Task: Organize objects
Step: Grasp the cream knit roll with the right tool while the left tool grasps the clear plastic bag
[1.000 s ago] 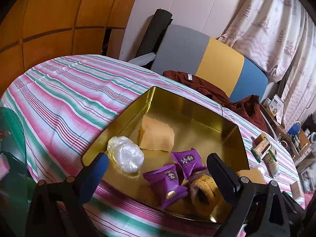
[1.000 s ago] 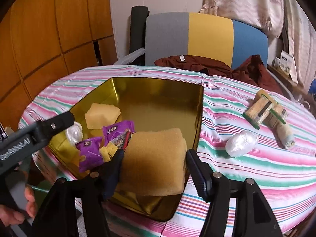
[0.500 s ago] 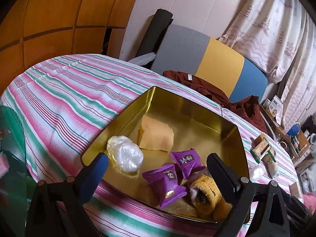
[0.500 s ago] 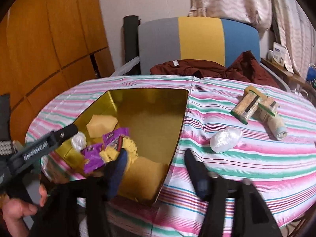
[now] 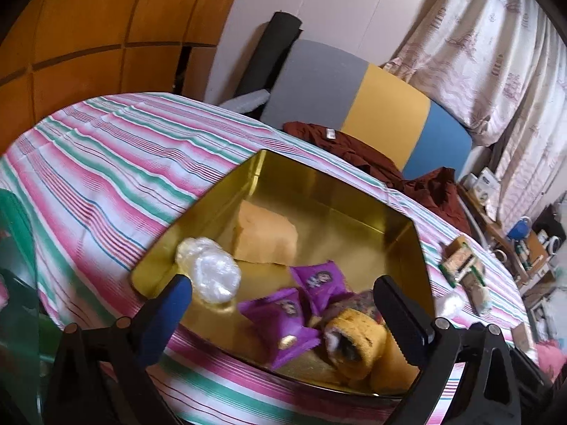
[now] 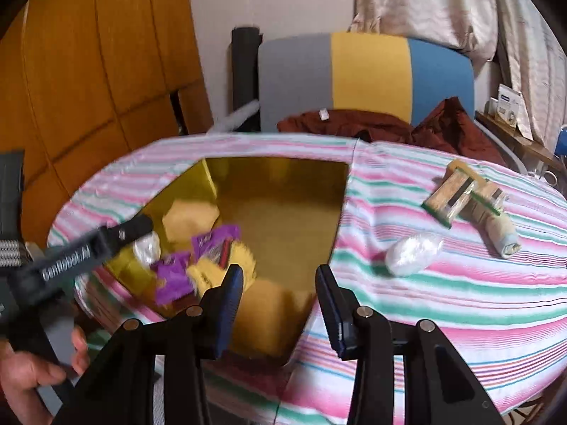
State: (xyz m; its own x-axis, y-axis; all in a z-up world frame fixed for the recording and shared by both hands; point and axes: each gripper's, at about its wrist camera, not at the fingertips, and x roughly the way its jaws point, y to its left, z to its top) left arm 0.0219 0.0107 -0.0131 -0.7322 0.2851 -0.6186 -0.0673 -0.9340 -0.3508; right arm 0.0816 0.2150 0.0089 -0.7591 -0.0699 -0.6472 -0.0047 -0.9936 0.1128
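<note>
The big tan sponge point(image 6: 269, 315) that sat between the right gripper's point(image 6: 280, 304) jaws a second ago now lies in the near corner of the gold tin point(image 6: 283, 191), and the gripper has drawn back clear of it. Its jaws are closing with nothing between them; they stand only partly apart, over the tin's near rim. So one more piece is put away.

Inside the tin it joins a smaller tan sponge point(image 5: 264, 235) toward the far left, a clear crumpled bag point(image 5: 209, 272) at the left wall, two purple snack packets point(image 5: 283, 318) and a rolled yellow sock point(image 5: 354, 336) at the near side.

The left gripper point(image 5: 283, 322) hovers where it was over the tin's near edge, jaws wide apart and holding nothing, in a person's hand point(image 6: 32, 368) at the near left.

On the striped tablecloth point(image 6: 443, 301), right of the tin, some things are left: a second clear bag point(image 6: 413, 251), and farther off a green-edged scrub pad point(image 6: 452, 198) lying against a rolled cloth point(image 6: 499, 230). I'd guess the clear bag, being nearest, goes in next
</note>
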